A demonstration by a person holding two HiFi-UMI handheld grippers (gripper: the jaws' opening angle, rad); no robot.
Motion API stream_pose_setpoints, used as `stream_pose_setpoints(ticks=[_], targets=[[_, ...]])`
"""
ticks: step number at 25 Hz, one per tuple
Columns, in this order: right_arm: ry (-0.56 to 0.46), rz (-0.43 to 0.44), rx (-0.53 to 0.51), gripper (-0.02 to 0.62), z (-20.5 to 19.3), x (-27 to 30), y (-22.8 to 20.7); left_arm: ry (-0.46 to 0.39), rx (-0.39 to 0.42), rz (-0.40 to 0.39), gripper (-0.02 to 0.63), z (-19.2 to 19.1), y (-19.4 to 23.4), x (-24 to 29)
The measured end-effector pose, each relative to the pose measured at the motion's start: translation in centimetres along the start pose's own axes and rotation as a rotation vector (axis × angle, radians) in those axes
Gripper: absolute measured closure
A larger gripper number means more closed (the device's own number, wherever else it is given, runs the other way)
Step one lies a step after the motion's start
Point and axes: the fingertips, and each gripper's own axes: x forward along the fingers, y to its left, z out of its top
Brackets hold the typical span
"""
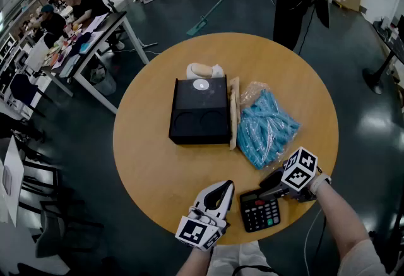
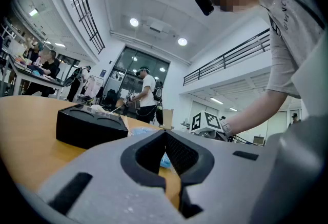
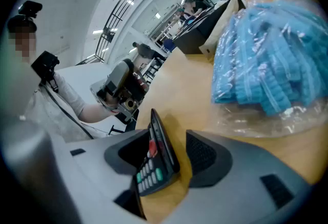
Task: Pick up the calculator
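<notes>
Nearest, on the side of the black tray (image 1: 199, 110) towards the person, the left gripper (image 1: 221, 191) rests on the round table (image 1: 158, 167) with its jaws closed on nothing, apparently parked clear. Near-right of the tray the calculator (image 1: 260, 210) lies keys-up by the rim. The right gripper (image 1: 273, 187) is rolled sideways with its jaws apart astride the calculator's far end, one pad touching and the other clear, seemingly placed to pinch its thin edges. A bag of blue pieces (image 1: 268, 128) lies just right of the tray.

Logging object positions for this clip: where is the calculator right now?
In the head view the calculator sits at the near edge of the table, right of centre, between the left gripper and the right gripper, whose open jaws straddle it.
</notes>
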Motion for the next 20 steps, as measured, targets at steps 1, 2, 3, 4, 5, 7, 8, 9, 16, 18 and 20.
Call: stream_pose_setpoints(ticks=[1, 2, 3, 4, 5, 7, 8, 9, 16, 18, 20], targets=[[0.022, 0.015, -0.006, 0.374, 0.1, 0.2, -0.1, -0.002, 0.003, -0.002, 0.6, -0.2, 0.0, 0.3], [0.044, 0.031, -0.012, 0.374, 0.2, 0.4, -0.1, -0.003, 0.006, -0.003, 0.6, -0.3, 0.0, 0.7], [0.067, 0.05, -0.015, 0.374, 0.2, 0.6, 0.0, -0.005, 0.009, -0.005, 0.6, -0.4, 0.0, 0.9], [0.091, 0.07, -0.018, 0.374, 0.1, 0.8, 0.1, -0.008, 0.011, -0.005, 0.6, -0.4, 0.0, 1.1], [0.114, 0.091, -0.019, 0.374, 0.0, 1.0, 0.3, -0.012, 0.011, -0.006, 0.6, -0.4, 0.0, 1.3], [0.156, 0.134, -0.021, 0.377, -0.4, 1.3, 0.9, -0.023, 0.003, -0.006, 0.6, -0.3, -0.1, 1.6], [0.169, 0.156, -0.022, 0.39, -0.6, 1.5, 1.2, -0.028, -0.003, -0.006, 0.6, -0.3, -0.2, 1.7], [0.17, 0.173, -0.022, 0.401, -0.6, 1.5, 1.4, -0.033, -0.008, -0.007, 0.6, -0.3, -0.2, 1.8], [0.151, 0.213, 0.015, 0.527, -0.5, 1.7, 1.1, -0.02, -0.016, -0.011, 0.6, -0.9, 0.0, 1.4], [0.136, 0.216, 0.028, 0.531, -0.9, 1.4, 1.4, -0.02, -0.019, 0.003, 0.6, -0.6, 0.5, 0.9], [0.101, 0.206, 0.048, 0.534, -1.1, 1.0, 1.6, -0.019, -0.02, 0.02, 0.6, -0.2, 1.1, 0.3]])
